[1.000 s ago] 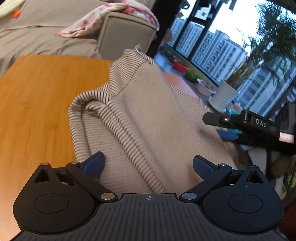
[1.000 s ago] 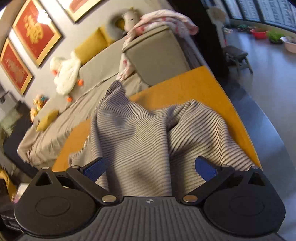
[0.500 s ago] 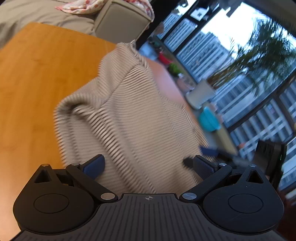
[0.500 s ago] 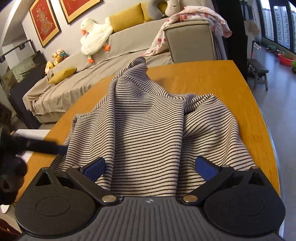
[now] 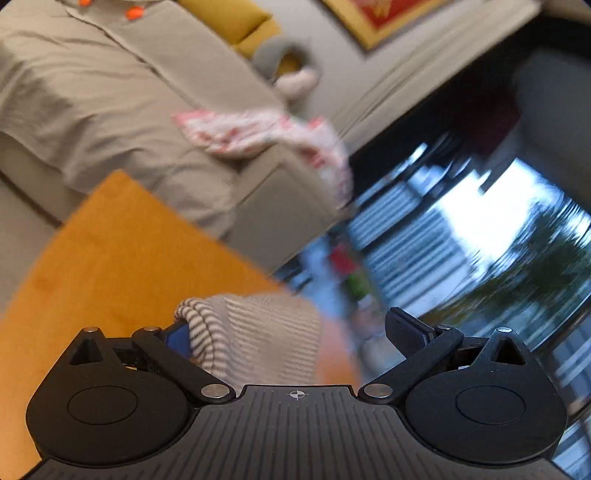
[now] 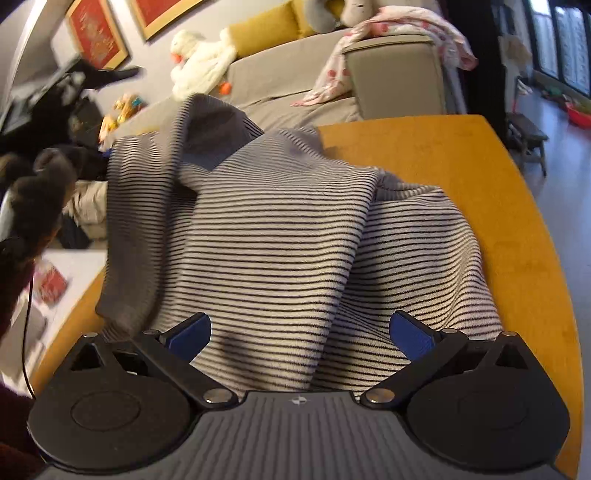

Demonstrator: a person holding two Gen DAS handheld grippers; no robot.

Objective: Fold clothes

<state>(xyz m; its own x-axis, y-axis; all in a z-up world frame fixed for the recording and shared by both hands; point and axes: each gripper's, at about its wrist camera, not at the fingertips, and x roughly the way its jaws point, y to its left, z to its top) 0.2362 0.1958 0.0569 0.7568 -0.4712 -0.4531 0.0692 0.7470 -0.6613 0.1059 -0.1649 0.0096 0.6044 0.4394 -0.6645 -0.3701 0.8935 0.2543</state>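
Mid-fold, I reckon: striped top [image 6: 280,236] lies rumpled on desk [image 6: 517,206], one part lifted. My L claw [image 5: 291,332] is spread wide w/ cloth bunched at one finger; R claw [image 6: 299,332] also wide, over fabric. Next: pinch an edge, flatten.

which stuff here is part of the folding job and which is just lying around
For the job: striped garment, table, left hand-held gripper, right hand-held gripper.
Lying about: sofa, pink blanket, plush duck, yellow cushion, framed pictures.
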